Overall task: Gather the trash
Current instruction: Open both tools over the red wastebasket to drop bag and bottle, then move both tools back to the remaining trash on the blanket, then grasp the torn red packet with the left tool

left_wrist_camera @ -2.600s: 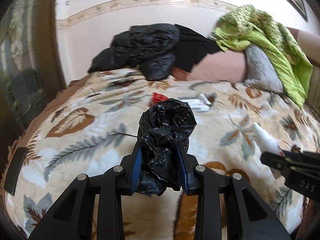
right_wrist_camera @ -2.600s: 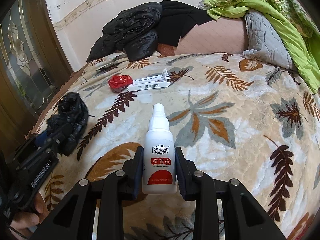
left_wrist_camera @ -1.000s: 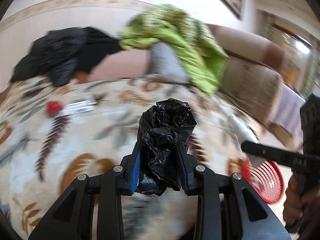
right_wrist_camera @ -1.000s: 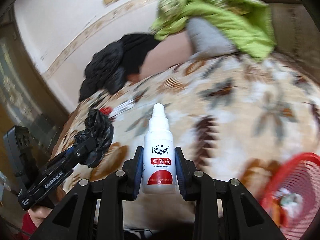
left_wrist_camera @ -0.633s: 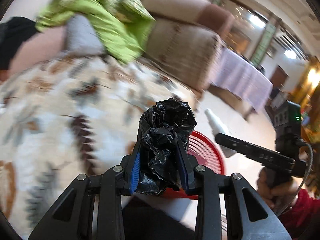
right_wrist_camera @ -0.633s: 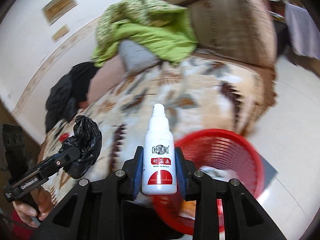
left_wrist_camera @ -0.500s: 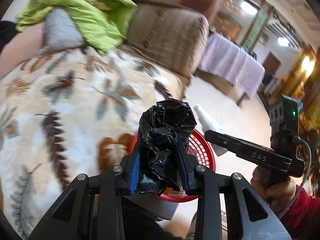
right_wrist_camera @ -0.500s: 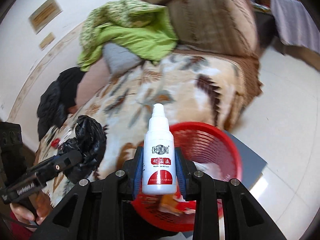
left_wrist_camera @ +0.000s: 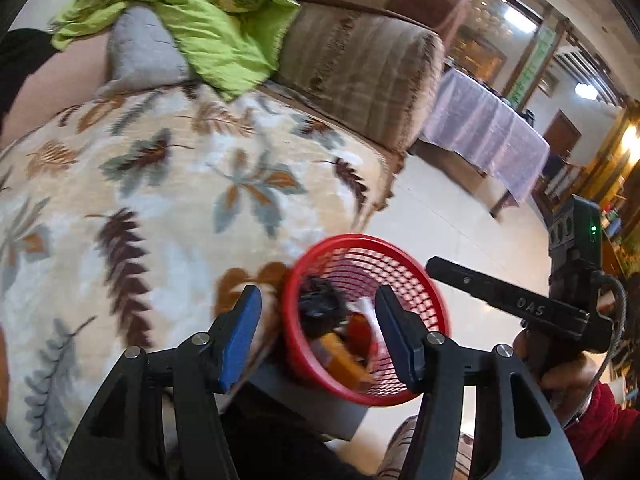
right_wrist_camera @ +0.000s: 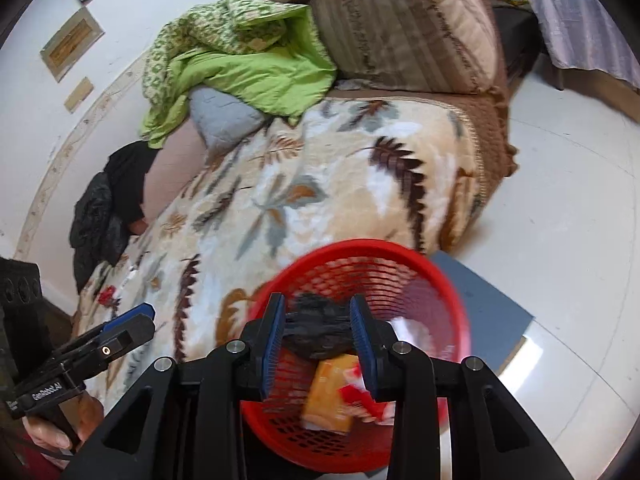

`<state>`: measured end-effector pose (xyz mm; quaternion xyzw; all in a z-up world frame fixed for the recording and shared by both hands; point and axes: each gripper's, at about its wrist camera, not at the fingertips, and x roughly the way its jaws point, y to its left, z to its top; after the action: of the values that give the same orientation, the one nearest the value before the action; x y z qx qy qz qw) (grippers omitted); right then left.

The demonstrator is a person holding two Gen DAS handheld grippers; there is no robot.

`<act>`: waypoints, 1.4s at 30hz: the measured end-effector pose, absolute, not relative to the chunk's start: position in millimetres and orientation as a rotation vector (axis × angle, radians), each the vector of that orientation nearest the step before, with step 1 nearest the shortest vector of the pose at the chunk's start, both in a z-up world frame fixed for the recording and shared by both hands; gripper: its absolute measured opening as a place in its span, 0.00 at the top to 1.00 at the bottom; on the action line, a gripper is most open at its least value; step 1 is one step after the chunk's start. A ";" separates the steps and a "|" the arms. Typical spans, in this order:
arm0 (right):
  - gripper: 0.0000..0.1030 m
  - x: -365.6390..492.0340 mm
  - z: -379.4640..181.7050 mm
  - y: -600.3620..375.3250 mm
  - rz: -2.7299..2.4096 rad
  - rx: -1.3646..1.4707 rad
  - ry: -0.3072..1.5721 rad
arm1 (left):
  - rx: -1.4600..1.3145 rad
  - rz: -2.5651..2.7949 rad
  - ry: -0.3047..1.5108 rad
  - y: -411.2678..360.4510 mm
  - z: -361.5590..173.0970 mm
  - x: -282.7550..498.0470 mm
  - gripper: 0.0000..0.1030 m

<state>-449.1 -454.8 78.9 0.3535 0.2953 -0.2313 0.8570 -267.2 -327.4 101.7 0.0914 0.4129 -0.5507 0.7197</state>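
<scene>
Both the left hand-held gripper (left_wrist_camera: 318,328) and the right hand-held gripper (right_wrist_camera: 318,334), jaws just parted and empty, hang directly above the red basket (right_wrist_camera: 448,300), where the black bag (right_wrist_camera: 318,328) now lies.

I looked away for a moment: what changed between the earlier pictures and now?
Both tongs swung from the bed to the red basket and have just been opening. The left tongs dropped the black bag in, the right tongs the white bottle. The blanket stayed put.

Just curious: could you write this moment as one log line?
left gripper: jaws just opening, empty | right gripper: open, empty | black plastic bag: in red mesh basket
</scene>
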 end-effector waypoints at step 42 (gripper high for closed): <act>0.52 -127.1 80.7 -244.0 0.052 0.416 0.829 | -0.067 -0.270 0.791 -19.9 109.1 27.2 0.34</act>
<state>-127.1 -244.0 80.7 0.2005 0.3997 0.0251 0.8941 27.2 -19.9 109.1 -0.0323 0.3842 -0.1309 0.9134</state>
